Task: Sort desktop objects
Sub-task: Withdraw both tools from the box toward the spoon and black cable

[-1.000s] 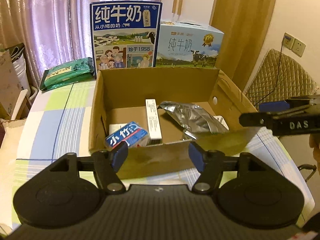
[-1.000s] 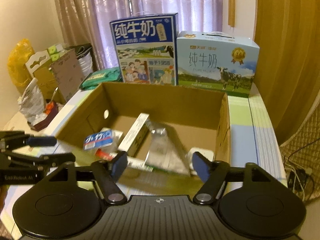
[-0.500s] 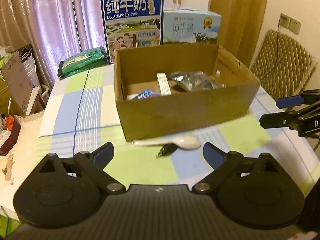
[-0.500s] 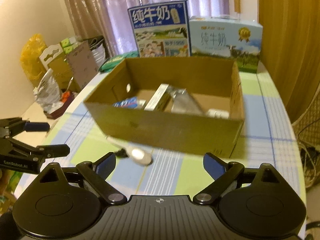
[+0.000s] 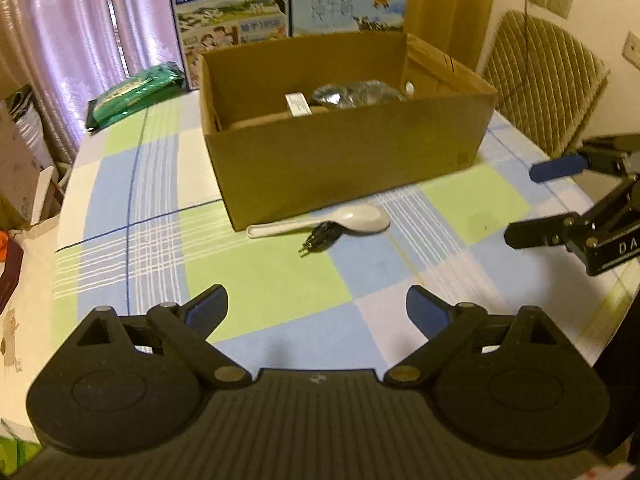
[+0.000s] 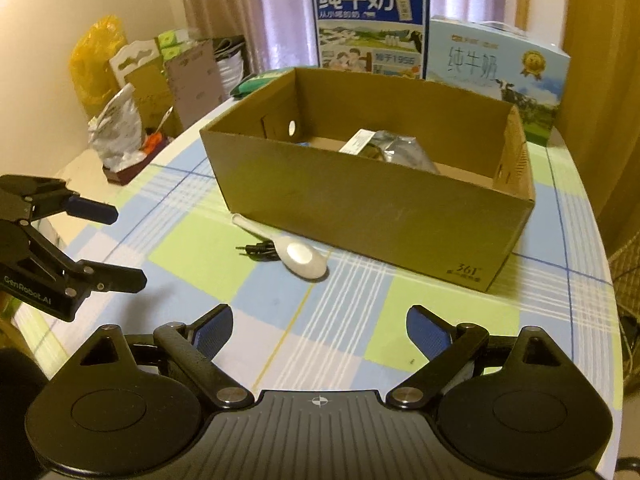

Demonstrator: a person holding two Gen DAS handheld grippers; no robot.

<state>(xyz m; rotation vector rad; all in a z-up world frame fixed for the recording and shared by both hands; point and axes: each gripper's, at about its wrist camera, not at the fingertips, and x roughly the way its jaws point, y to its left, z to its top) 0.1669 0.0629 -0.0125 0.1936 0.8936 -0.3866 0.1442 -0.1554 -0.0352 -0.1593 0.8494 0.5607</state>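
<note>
I see two milk boxes (image 6: 371,24) standing at the back of the counter (image 6: 344,332). A green packet (image 5: 134,92) lies near them, and a yellow bag (image 6: 94,60) sits off to the side.

Purple curtains (image 5: 60,40) hang behind the checked tablecloth (image 5: 260,280); a quilted chair (image 5: 540,80) stands by cream wall.
</note>
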